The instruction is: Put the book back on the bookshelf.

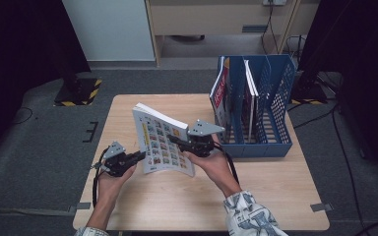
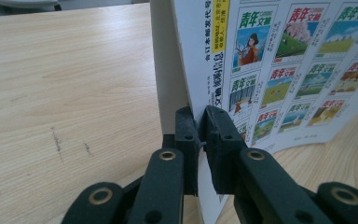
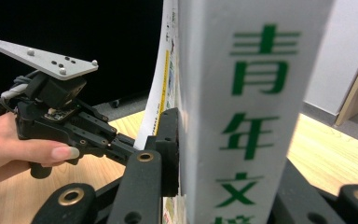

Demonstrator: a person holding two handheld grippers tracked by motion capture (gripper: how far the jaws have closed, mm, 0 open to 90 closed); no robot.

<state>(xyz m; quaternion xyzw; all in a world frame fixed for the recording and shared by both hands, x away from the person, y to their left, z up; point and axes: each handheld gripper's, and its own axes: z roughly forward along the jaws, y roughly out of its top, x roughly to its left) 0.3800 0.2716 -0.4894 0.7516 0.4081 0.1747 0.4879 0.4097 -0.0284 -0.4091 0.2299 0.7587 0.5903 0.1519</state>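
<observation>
A thick white book (image 1: 163, 147) with rows of small colour pictures on its cover stands tilted over the middle of the wooden table (image 1: 202, 196). My left gripper (image 1: 141, 155) is shut on the lower left edge of its cover. In the left gripper view the jaws (image 2: 200, 133) pinch that thin cover (image 2: 284, 70). My right gripper (image 1: 171, 138) grips the book from the right. In the right gripper view its jaws (image 3: 233, 154) clamp the white spine (image 3: 251, 93) with green characters, and the far jaw is hidden behind it. The left gripper (image 3: 121, 142) shows there too, at the left.
A blue perforated file rack (image 1: 268, 147) stands at the table's right side. It holds a red-and-white magazine (image 1: 220, 93) in its left slot and another one (image 1: 248, 83) upright beside it. Bare tabletop lies in front of the hands and to the left.
</observation>
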